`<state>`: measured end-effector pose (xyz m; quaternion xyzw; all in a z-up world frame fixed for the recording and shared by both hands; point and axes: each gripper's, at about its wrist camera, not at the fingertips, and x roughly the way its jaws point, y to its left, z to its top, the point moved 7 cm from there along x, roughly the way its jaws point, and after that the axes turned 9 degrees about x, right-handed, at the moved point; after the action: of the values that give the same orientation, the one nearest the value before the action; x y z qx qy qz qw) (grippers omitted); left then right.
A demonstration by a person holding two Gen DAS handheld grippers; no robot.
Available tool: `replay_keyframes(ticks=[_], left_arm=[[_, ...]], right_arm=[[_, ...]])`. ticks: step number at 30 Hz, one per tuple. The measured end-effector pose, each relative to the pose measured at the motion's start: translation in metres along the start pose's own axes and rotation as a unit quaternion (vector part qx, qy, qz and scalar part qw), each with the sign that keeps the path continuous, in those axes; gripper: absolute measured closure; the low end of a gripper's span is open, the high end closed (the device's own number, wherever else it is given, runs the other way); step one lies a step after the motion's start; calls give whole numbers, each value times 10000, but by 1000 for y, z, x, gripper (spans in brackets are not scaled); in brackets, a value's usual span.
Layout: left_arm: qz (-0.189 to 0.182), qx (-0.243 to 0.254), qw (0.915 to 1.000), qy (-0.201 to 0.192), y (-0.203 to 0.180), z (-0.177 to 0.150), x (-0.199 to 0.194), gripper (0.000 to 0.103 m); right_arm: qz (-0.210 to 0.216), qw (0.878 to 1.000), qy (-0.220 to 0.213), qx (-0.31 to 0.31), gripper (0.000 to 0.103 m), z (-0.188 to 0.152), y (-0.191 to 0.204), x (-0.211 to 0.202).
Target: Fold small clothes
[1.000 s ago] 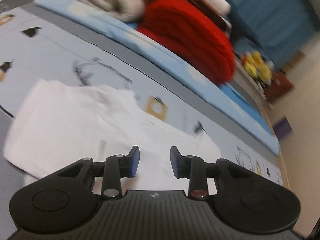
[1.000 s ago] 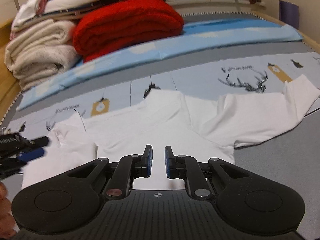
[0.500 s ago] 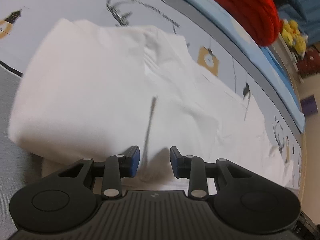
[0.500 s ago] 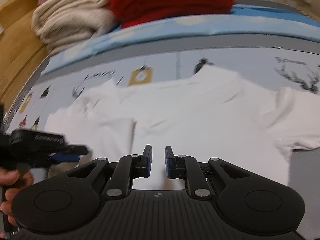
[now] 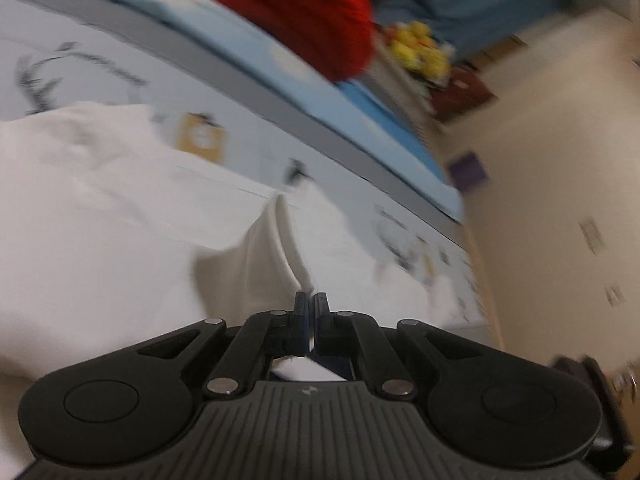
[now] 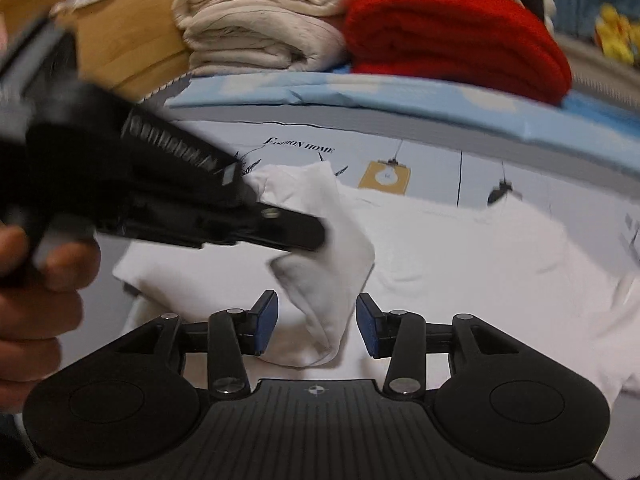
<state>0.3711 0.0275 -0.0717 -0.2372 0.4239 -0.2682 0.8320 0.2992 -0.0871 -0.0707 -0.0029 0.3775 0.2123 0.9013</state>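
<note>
A small white shirt lies spread on a printed grey bedsheet. In the left wrist view my left gripper is shut on a raised ridge of the shirt, and cloth shows behind its jaws. The right wrist view shows that same left gripper coming in from the left, holding a fold of the shirt's sleeve side lifted off the sheet. My right gripper is just below it with its jaws opening. The hanging fold droops between its blue pads, which do not press on it.
Folded red and beige blankets are stacked at the back on a light blue sheet strip. A wooden headboard is at back left. A hand grips the left tool. Yellow plush toys sit far off.
The left jaws have closed on the shirt and pulled up a fold. The right gripper has swung left toward that fold and its jaws have spread from nearly shut.
</note>
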Motion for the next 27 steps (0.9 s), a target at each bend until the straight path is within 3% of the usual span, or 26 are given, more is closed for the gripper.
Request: replay_keyframes(ticks=[4, 5, 7, 10, 11, 13, 15, 18, 21, 23, 24, 27], left_arm=[[-336, 346, 9988, 101, -23, -8, 7, 101], [-334, 364, 9987, 88, -25, -9, 5, 100], [-258, 287, 9993, -3, -18, -7, 2, 97], [236, -40, 9989, -405, 6, 8, -15, 97], [681, -163, 9956, -630, 20, 15, -25, 97], [1747, -265, 9785, -1062, 46, 24, -48, 97], [2646, -500, 9537, -1335, 73, 28, -73, 97], [3198, -1141, 9291, -1466, 105, 23, -97, 97], [3437, -1506, 9156, -1444, 119, 14, -112, 97], [3428, -1603, 9148, -1411, 120, 12, -112, 97], [3404, -1610, 9157, -1402, 121, 11, -116, 97], [3381, -1555, 9178, -1386, 122, 12, -118, 92]], right_arm=[[-322, 9994, 63, -73, 61, -2, -7, 6], [-466, 9989, 69, 48, 79, -1, -14, 7], [-586, 9971, 128, 471, 102, 1, -31, 10], [-745, 9905, 119, 1147, 103, 5, -59, 9], [-824, 9886, 91, 1253, 103, 6, -66, 8], [-954, 9839, 0, 1512, 103, 9, -81, 3], [-901, 9807, -24, 1738, 103, 10, -92, 1], [-569, 9752, 73, 2136, 103, 6, -99, 2], [-230, 9609, 262, 2748, 97, -6, -105, 6], [-135, 9486, 418, 3134, 61, -14, -108, 11], [-172, 9438, 439, 3272, 54, -16, -111, 12], [-329, 9295, 547, 3633, 53, -25, -121, 19]])
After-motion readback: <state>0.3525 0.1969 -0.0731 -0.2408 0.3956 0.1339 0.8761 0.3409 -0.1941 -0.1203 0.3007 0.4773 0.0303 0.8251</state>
